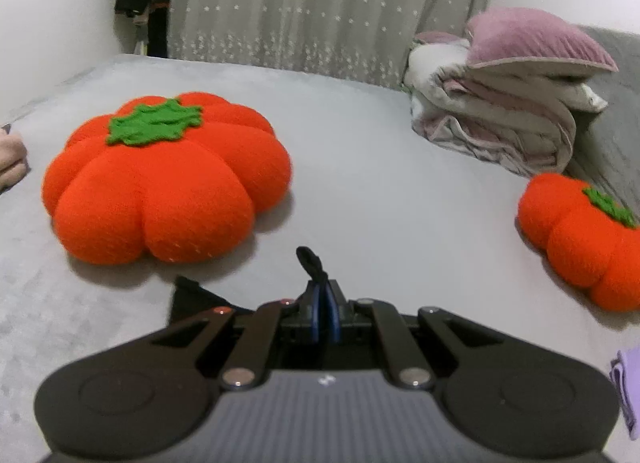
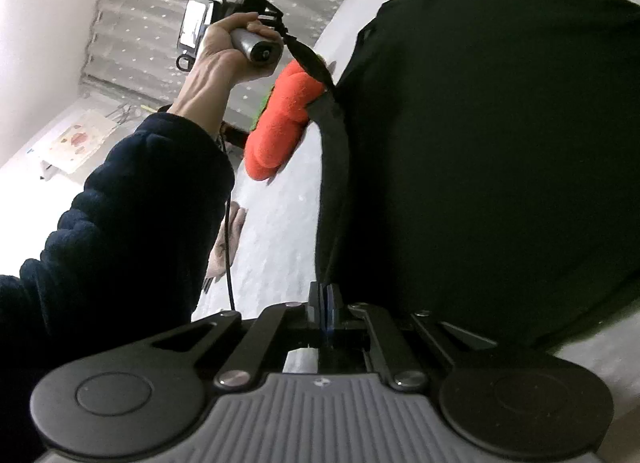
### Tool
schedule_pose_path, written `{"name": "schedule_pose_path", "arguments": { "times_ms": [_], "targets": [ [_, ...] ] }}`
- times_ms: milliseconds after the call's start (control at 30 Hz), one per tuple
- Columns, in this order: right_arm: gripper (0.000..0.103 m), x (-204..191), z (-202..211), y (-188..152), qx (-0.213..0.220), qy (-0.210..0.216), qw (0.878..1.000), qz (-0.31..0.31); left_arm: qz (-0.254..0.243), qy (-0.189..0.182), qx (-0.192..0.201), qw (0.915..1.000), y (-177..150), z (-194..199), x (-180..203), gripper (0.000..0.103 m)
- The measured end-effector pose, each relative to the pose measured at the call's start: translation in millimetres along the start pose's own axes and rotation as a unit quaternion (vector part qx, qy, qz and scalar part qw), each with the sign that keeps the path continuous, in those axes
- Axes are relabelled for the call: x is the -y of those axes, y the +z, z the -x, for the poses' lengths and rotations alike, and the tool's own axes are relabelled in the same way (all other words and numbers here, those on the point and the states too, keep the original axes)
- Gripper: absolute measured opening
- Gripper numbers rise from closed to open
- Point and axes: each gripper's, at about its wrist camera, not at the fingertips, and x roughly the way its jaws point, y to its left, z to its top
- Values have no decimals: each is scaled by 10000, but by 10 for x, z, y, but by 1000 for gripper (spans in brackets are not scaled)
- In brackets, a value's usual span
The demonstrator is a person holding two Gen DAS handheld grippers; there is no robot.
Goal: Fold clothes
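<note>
Left hand-held gripper (image 1: 325, 295) clenched on a black garment (image 2: 500, 151) edge, right hand-held gripper (image 2: 325, 295) clenched on another, I see it stretched over the grey bed (image 1: 360, 151), orange pumpkin cushion (image 1: 168, 183) far left.

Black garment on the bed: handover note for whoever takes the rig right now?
Left tool: shut on a strap-like end of the black garment, held up above the grey bed.
Right tool: shut on another edge of the same garment, which hangs spread between the two.
Nearby: large pumpkin cushion, small pumpkin cushion, bedding pile.
Done: garment picked up.
Left: no fold visible yet; lay flat, fold.
</note>
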Motion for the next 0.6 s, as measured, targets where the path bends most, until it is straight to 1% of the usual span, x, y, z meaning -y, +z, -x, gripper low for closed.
{"name": "schedule_pose_path", "arguments": {
  "times_ms": [167,233,333,400,500,600],
  "targets": [
    [4,38,93,1,255,-233,9993,-112,34,14,-33,10000,-52,-104,91,5],
    [4,26,132,4,300,-256,9992,-71,9,48,-32,10000,-43,-145,103,5],
    [4,60,119,-51,156,-377,9991,-133,-36,140,-82,9999,-68,-242,116,5],
    [4,71,112,-87,58,-449,9988,-179,21,117,-103,9999,-104,-283,108,5],
    [4,58,134,-121,-28,-526,9985,-116,163,24,-11,9999,-136,-276,81,5],
    [4,-8,204,-146,143,-651,9978,43,324,-75,190,9993,-119,-207,39,5]
  ]
}}
